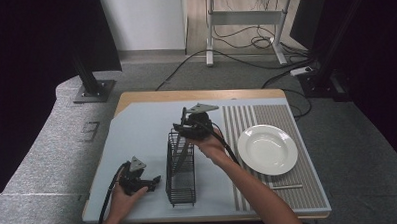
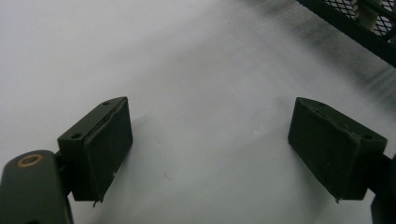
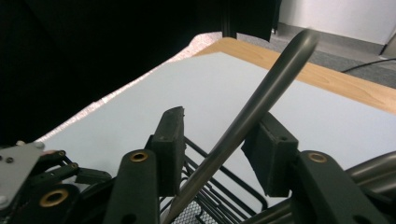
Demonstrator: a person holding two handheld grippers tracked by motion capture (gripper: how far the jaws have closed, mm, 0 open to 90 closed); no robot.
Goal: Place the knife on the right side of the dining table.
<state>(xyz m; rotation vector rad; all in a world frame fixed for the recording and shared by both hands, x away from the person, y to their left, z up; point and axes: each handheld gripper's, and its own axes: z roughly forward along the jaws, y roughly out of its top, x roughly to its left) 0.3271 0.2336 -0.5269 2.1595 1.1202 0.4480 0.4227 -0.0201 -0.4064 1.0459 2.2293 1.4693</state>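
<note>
Resting on the near left of the pale blue mat, the left gripper sits low in the person's left hand, its jaws spread wide with nothing between them; in the left gripper view the two pads frame bare mat, with a corner of the black wire cutlery basket just beyond them to the right.

That basket stands upright at the middle of the mat, just right of the left gripper. Over its far end the right gripper reaches down at a metal utensil handle that leans out of the basket. In the right gripper view the handle runs slantwise between the two jaws; the right pad looks to be against it, while a gap remains at the left pad, so the grip does not look complete.

The handle is likely stiff, smooth steel, light but slippery, and round enough to roll between flat pads. Taking it squarely across the shaft, a little below the free end, should hold best. The basket looks light and may tip or drag if the utensil catches on the wires.

Farther right, a white plate lies on the striped placemat, with a chopstick-like stick near it.
</note>
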